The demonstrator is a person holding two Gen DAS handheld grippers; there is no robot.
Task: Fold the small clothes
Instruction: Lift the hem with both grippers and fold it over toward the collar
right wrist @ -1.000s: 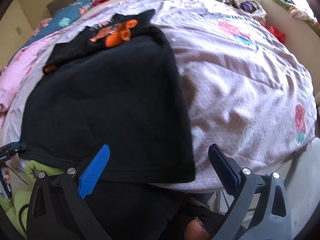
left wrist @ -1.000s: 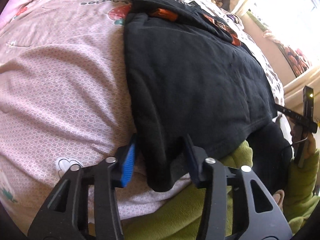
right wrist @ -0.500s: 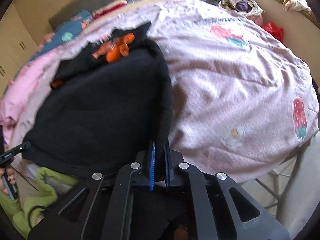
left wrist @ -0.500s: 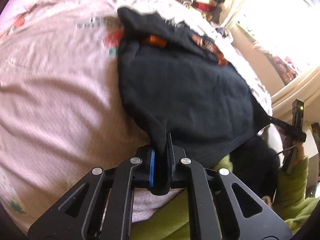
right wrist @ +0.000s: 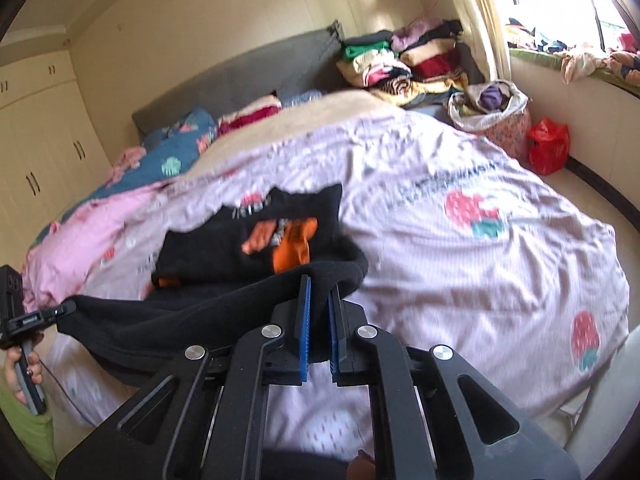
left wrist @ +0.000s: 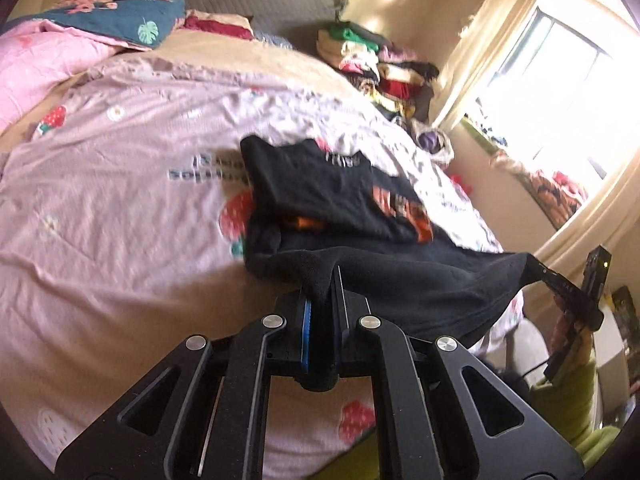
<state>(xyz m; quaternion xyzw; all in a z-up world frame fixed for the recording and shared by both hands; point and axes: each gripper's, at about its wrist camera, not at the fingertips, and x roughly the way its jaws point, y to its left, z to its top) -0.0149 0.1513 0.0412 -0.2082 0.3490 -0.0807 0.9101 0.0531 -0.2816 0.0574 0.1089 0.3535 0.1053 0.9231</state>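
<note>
A black garment with orange print (left wrist: 352,208) lies on the pink strawberry bedspread (left wrist: 120,220). Its near hem is lifted off the bed and stretched between my two grippers. My left gripper (left wrist: 320,284) is shut on the hem's left corner. My right gripper (right wrist: 320,292) is shut on the hem's right corner; the garment (right wrist: 256,240) shows beyond it with the orange print facing up. The right gripper also shows at the right edge of the left wrist view (left wrist: 576,300), and the left gripper at the left edge of the right wrist view (right wrist: 24,320).
Folded clothes are stacked (right wrist: 400,60) at the far corner by the grey headboard (right wrist: 240,80). A blue leaf-print quilt (left wrist: 120,20) and pink blanket lie at the bed's head. A laundry basket (right wrist: 492,112) and red bag (right wrist: 548,148) stand by the window wall.
Both grippers closed on the hem corners, then lifted the hem up off the bed and carried it toward the far end of the garment.
</note>
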